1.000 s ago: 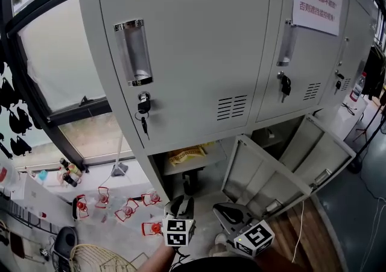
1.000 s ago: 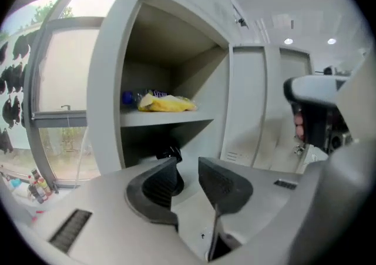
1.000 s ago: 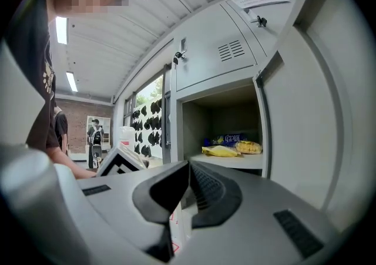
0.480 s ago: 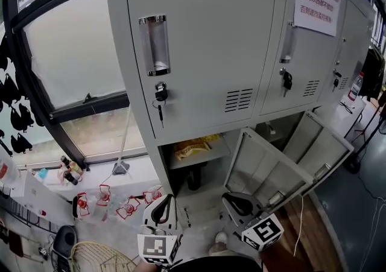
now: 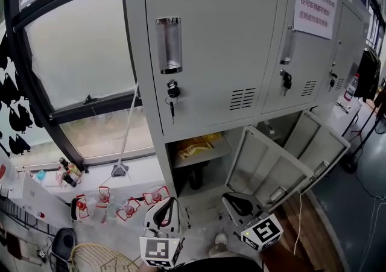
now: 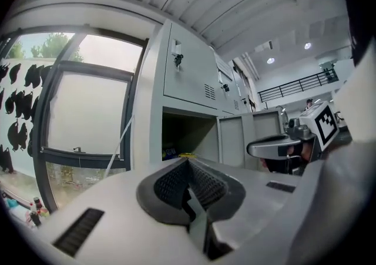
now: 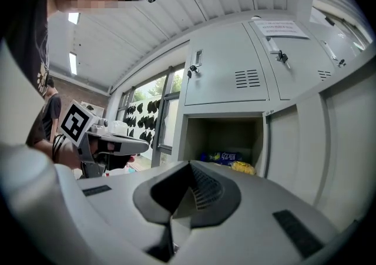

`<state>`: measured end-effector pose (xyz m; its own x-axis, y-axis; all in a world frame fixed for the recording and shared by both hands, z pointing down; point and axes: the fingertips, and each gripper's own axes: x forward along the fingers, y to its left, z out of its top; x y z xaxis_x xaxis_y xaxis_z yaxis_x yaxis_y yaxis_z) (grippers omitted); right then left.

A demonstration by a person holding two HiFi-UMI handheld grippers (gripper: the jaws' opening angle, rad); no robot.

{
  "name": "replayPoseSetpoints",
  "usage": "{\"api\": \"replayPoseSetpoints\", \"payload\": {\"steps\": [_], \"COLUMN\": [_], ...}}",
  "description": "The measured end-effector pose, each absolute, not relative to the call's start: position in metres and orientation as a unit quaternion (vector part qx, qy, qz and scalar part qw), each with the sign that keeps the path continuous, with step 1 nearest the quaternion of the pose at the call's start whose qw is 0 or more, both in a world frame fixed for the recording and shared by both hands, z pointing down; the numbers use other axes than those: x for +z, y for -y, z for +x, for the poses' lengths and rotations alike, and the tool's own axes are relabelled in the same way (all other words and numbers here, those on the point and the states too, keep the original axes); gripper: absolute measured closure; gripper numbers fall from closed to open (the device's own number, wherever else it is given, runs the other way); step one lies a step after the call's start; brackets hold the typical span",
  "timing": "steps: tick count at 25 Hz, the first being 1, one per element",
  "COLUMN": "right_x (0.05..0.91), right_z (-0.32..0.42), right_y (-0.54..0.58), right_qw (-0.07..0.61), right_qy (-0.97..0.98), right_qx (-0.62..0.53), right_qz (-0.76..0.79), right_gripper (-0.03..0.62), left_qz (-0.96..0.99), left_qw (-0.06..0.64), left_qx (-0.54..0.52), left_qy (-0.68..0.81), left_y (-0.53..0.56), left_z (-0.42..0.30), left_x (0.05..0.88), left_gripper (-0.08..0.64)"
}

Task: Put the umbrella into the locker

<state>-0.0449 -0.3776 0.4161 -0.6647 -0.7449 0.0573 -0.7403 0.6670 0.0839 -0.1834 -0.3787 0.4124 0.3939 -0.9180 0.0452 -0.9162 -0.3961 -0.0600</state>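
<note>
The grey locker bank (image 5: 211, 41) fills the head view. Its lower compartment (image 5: 193, 156) stands open, the door (image 5: 271, 165) swung out to the right, and a yellow snack bag (image 5: 193, 147) lies on the shelf inside. My left gripper (image 5: 167, 201) is low in the view before the opening, shut with nothing between its pads (image 6: 202, 184). Beside it on the right, my right gripper (image 5: 225, 198) is also shut and empty. Both gripper views look level into the open compartment (image 6: 182, 137) (image 7: 226, 137). No umbrella shows in any view.
A thin white rod (image 5: 126, 126) leans by the window ledge left of the lockers. Several red-and-clear items (image 5: 129, 207), bottles (image 5: 69, 171) and a wire basket (image 5: 96, 259) lie on the floor at the left. Keys (image 5: 173, 99) hang in the upper door.
The left gripper's jaws have closed, empty, and it has shifted left and lower in the head view. The head view has turned, so the lockers sit further right. The right gripper barely moved.
</note>
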Motion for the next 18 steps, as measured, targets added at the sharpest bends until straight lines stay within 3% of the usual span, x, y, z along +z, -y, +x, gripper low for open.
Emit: {"api": "replayPoseSetpoints", "payload": {"steps": [18], "right_x": [0.440], "right_z": [-0.066], "right_y": [0.406], "right_qw": [0.060], "right_qy": [0.911], "right_qx": [0.001], "right_qz": [0.409], "right_gripper": [0.563], "left_qz": [-0.818], "left_qw": [0.004], "left_qx": [-0.041], "left_qy": [-0.573], "left_y": [0.403], "left_z": [-0.210], "left_x": [0.440], "left_gripper": [0.535]}}
